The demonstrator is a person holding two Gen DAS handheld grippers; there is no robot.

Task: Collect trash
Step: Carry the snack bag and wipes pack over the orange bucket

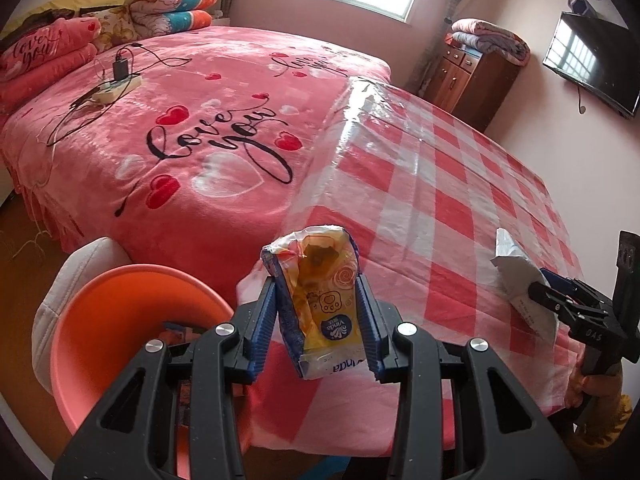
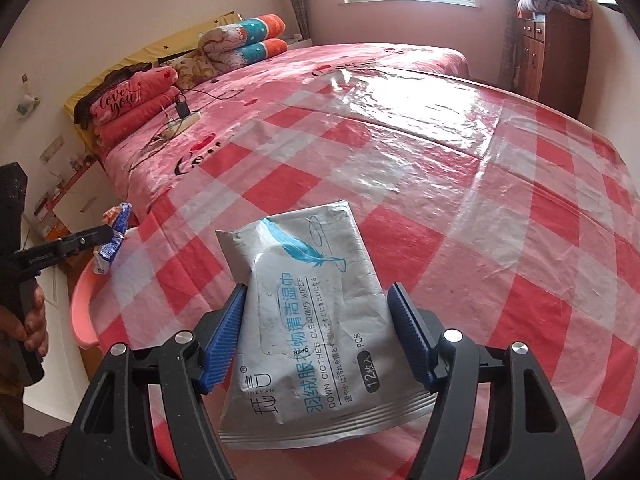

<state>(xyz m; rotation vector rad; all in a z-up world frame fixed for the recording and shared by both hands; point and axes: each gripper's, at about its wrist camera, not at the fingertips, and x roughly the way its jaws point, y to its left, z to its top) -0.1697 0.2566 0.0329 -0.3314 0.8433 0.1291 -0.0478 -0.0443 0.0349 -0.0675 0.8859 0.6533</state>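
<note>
**Two wrappers in two claws over a checked cloth**

The left claw (image 1: 318, 300) is clenching an empty yellow tissue wrapper (image 1: 320, 300), its blue pads pressing both sides so the crumpled packet is standing upright between them. Just left of it and lower, an orange basin (image 1: 120, 312) is sitting beside the bed's edge with something lying in its bottom.

The right claw (image 2: 318, 320) is straddling a grey wipes packet (image 2: 316, 328). Its left pad is touching the packet's edge; the right pad is standing just clear of the other edge, so the grip is not closed on it. The packet is lying tilted on the red-and-white checked plastic cloth (image 2: 500, 240), near its front edge.

The cloth is covering the foot of a bed with a pink blanket (image 1: 180, 140). A power strip (image 1: 116, 90) with a plugged-in charger is lying on the blanket.

A hand (image 2: 34, 320) is gripping the left claw's handle.
</note>
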